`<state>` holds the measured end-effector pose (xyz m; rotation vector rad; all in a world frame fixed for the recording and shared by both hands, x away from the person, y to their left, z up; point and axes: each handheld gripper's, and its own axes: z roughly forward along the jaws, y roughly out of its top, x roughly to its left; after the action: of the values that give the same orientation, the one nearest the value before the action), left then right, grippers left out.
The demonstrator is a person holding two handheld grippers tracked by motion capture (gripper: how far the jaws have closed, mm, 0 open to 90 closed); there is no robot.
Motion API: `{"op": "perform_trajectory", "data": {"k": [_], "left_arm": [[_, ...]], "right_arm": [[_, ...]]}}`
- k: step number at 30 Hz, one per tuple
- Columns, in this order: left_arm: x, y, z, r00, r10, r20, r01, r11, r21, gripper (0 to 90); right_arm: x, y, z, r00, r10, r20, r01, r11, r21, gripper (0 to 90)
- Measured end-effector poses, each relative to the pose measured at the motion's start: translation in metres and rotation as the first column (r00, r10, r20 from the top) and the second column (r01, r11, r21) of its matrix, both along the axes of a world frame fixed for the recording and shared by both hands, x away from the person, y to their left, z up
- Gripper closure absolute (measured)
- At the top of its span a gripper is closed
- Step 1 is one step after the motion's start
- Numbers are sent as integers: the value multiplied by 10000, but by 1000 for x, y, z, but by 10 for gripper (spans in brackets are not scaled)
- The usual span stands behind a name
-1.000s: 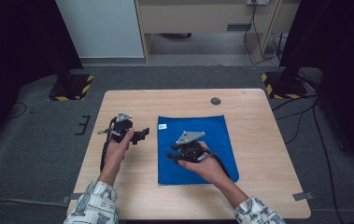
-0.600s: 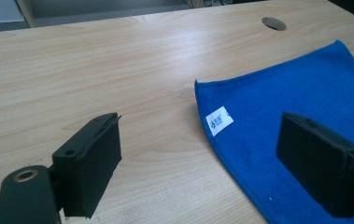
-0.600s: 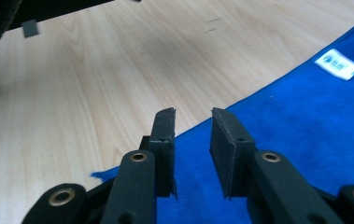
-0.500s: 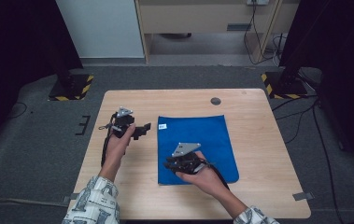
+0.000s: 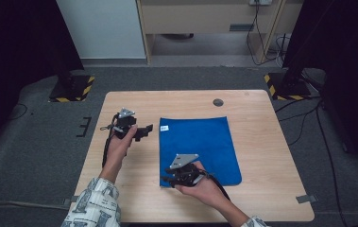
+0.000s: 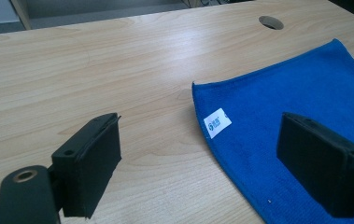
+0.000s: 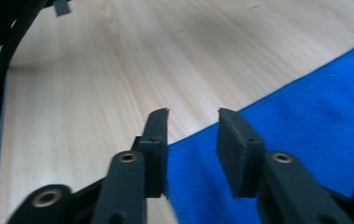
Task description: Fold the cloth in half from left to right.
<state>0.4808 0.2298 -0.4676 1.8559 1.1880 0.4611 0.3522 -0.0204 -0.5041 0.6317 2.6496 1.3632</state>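
Note:
A blue cloth (image 5: 200,146) lies flat on the wooden table (image 5: 261,132), with a small white label (image 5: 164,127) at its far left corner. My left gripper (image 5: 146,130) hovers just left of that corner, open wide. In the left gripper view its jaws straddle the cloth's edge (image 6: 305,93) and the label (image 6: 217,122). My right gripper (image 5: 165,177) sits low at the cloth's near left corner, pointing left. Its jaws (image 7: 193,114) have just been opening and stand a little apart. The cloth's edge (image 7: 305,116) lies under the gap, and the pads do not press on it.
A round cable hole (image 5: 218,102) is in the table beyond the cloth. Bare wood surrounds the cloth on all sides. A black cable (image 5: 106,151) trails from the left gripper along the forearm. Stands with striped bases (image 5: 72,90) are on the floor behind.
My right gripper has moved nearer to the person and left, from over the cloth's middle to its near left corner, and sunk a little. The left gripper has stayed in place.

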Motion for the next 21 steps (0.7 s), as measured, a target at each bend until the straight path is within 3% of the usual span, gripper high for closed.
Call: {"op": "perform_trajectory", "data": {"k": [3,6,11,14,16,21], "left_arm": [[1,-1,0,9999,-116,-86,117,9998,135,128],[4,0,-1,9998,-122,-184,117,9997,-223,125],[6,-2,-4,9994,-292,-158,297,9990,335,124],[8,-5,-6,9983,-549,-192,557,9975,426,121],[9,-7,-7,9981,-596,-163,600,9978,291,121],[14,-8,-12,9983,-549,-188,550,9985,43,126]], "right_arm": [[-7,7,-5,9999,105,25,-105,9999,-137,532],[-11,12,-11,9998,194,84,-191,9992,-362,472],[-14,18,-22,9998,173,95,-165,9970,-759,446],[-13,20,-28,9997,51,245,-24,9939,-1106,487],[-14,20,-29,9991,-107,407,150,9940,-1080,547],[-11,17,-29,9956,-490,801,580,9917,-1149,801]]}}
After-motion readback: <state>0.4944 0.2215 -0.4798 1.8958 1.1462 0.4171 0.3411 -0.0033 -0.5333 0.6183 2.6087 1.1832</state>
